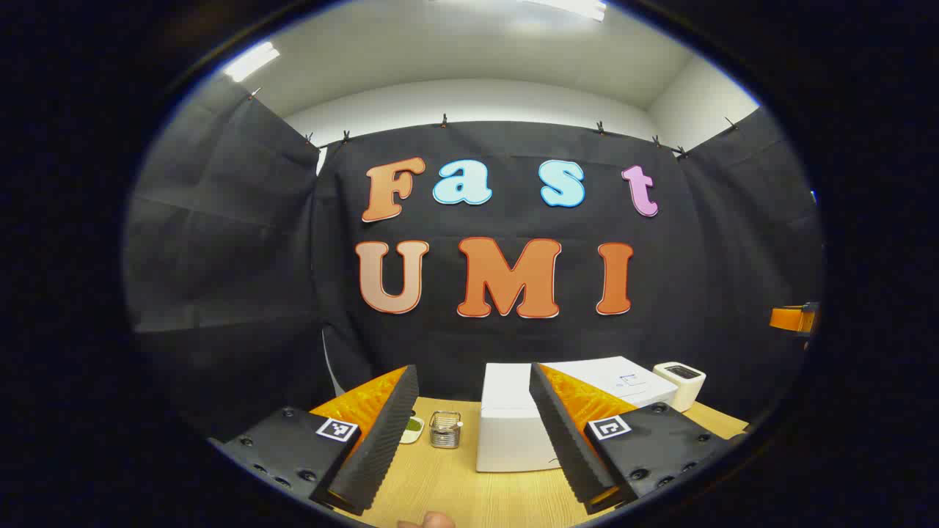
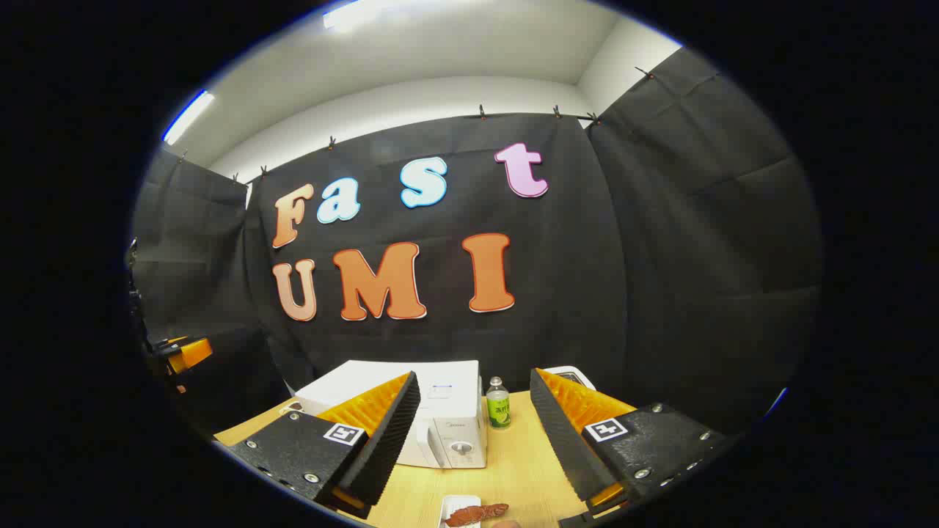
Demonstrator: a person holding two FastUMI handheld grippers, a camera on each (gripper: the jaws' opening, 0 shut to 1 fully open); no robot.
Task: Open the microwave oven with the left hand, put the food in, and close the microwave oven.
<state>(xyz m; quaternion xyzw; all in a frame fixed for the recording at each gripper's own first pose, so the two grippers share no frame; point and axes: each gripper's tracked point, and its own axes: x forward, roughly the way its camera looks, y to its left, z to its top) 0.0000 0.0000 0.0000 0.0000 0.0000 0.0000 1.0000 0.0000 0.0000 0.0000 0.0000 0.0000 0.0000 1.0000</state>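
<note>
Left gripper view: my left gripper (image 1: pixel 469 433) gapes wide, empty, facing the closed microwave (image 1: pixel 513 422).
My right gripper (image 2: pixel 473 440) likewise, above the food (image 2: pixel 475 514).

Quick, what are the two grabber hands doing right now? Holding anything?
Left gripper: open, holding nothing, above the table and facing the microwave.
Right gripper: open, holding nothing; the food lies on the table below it.

Green-labelled bottle (image 2: pixel 498 408), small white appliance (image 1: pixel 680 383), wire basket (image 1: pixel 444 429), dish of greens (image 1: pixel 413 427), wooden table (image 1: pixel 455 484)
</note>
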